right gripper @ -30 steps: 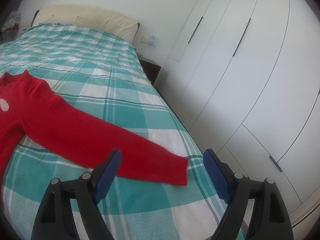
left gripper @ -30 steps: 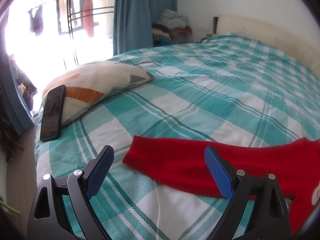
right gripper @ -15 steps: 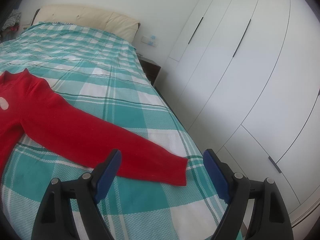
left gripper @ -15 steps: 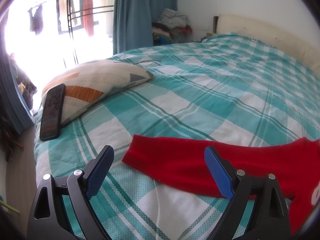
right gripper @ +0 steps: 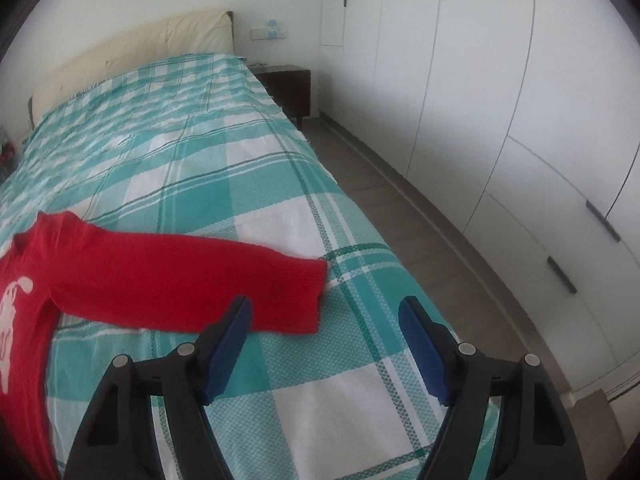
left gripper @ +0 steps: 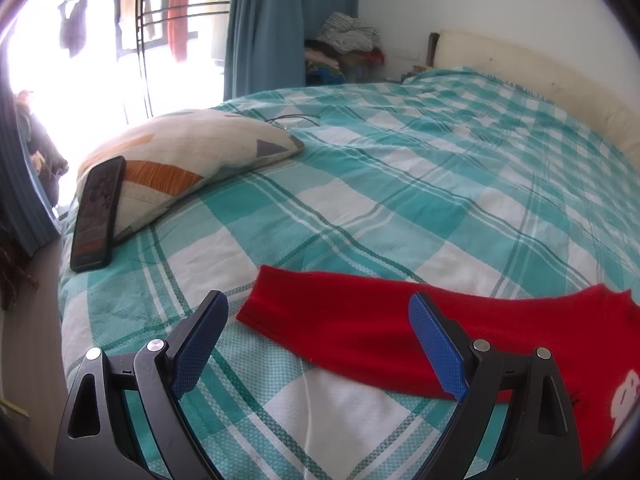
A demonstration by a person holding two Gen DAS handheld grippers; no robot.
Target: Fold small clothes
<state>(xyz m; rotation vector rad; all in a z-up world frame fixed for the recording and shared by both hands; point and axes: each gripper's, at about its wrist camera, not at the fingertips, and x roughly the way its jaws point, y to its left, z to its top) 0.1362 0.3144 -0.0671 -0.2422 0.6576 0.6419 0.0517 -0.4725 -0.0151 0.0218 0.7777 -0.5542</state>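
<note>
Both grippers wide open, empty, over the red sweater (left gripper: 360,320)
Left gripper (left gripper: 318,346) could pinch the bedspread (left gripper: 400,184) along with the sleeve; right gripper (right gripper: 324,346) sits past the cuff, may miss it

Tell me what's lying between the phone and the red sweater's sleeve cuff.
Only bare checked bedspread separates the phone from the sleeve cuff, as the left wrist view shows.

black hand-held gripper (left gripper: 318,340), blue textured pads (left gripper: 438,350), silver screws.

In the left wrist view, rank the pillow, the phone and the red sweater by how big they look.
1. red sweater, though nearest the camera and partly cut off
2. pillow, close behind it, so unsure
3. phone, clearly smallest
</note>
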